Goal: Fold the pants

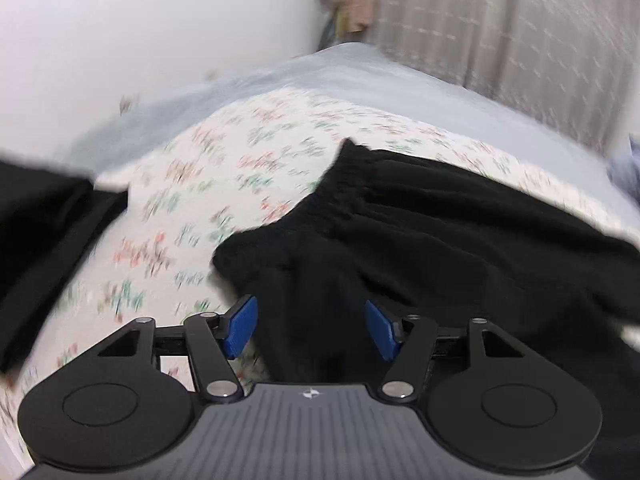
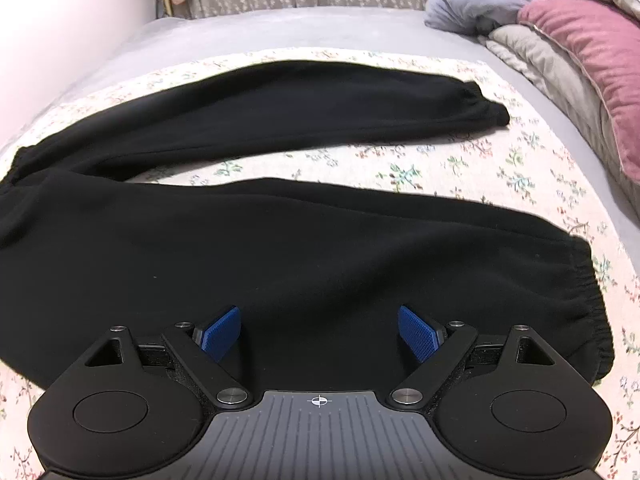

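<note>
Black sweatpants (image 2: 280,248) lie spread flat on a floral sheet (image 2: 460,168), the two legs apart, cuffs at the right. The near leg's cuff (image 2: 588,292) is at the right, the far leg's cuff (image 2: 488,108) further back. In the left wrist view the elastic waistband (image 1: 336,204) runs diagonally ahead. My left gripper (image 1: 310,326) is open, its blue pads over the waist end of the pants. My right gripper (image 2: 320,332) is open above the near leg, empty.
A second black cloth (image 1: 44,220) lies at the left edge of the left wrist view. Folded blankets and a pink pillow (image 2: 580,40) are piled at the back right. A white wall (image 1: 140,20) and a curtain (image 1: 500,20) stand behind the bed.
</note>
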